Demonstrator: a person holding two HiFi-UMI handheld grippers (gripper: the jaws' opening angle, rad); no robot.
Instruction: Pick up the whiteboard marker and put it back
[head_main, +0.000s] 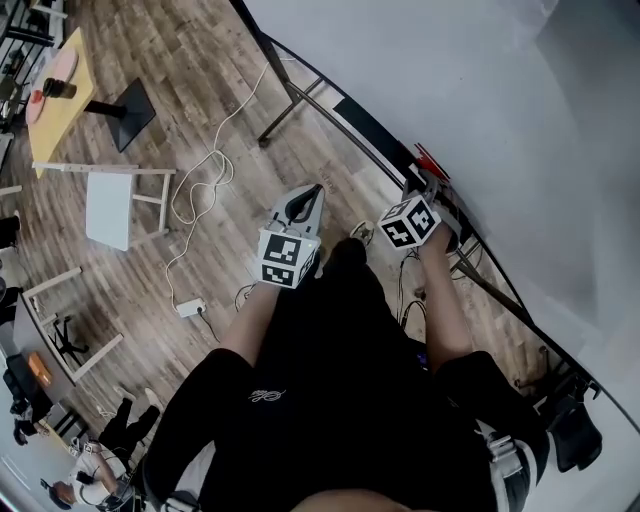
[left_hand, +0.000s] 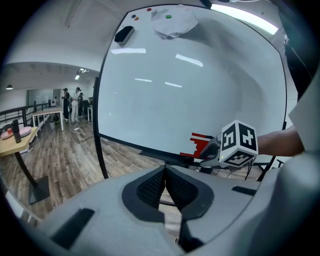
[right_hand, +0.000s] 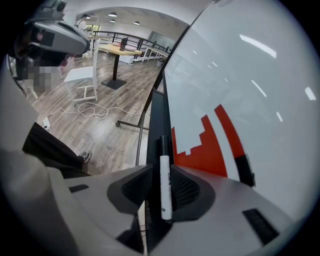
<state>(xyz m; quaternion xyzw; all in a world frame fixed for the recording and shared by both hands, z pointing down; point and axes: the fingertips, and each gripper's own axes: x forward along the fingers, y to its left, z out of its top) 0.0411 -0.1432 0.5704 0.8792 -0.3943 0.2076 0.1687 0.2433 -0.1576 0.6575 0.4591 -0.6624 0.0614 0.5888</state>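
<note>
Marker (right_hand: 165, 185) cap indistinct vs dark tray (right_hand: 155, 115)

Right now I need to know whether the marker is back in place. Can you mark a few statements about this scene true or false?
1. The whiteboard marker lies along the tray, between the right gripper's parted jaws. True.
2. The left gripper holds a second marker. False: its jaws are together and empty.
3. The marker's cap is red. False: it is black.
4. The whiteboard carries red print. True.
</note>
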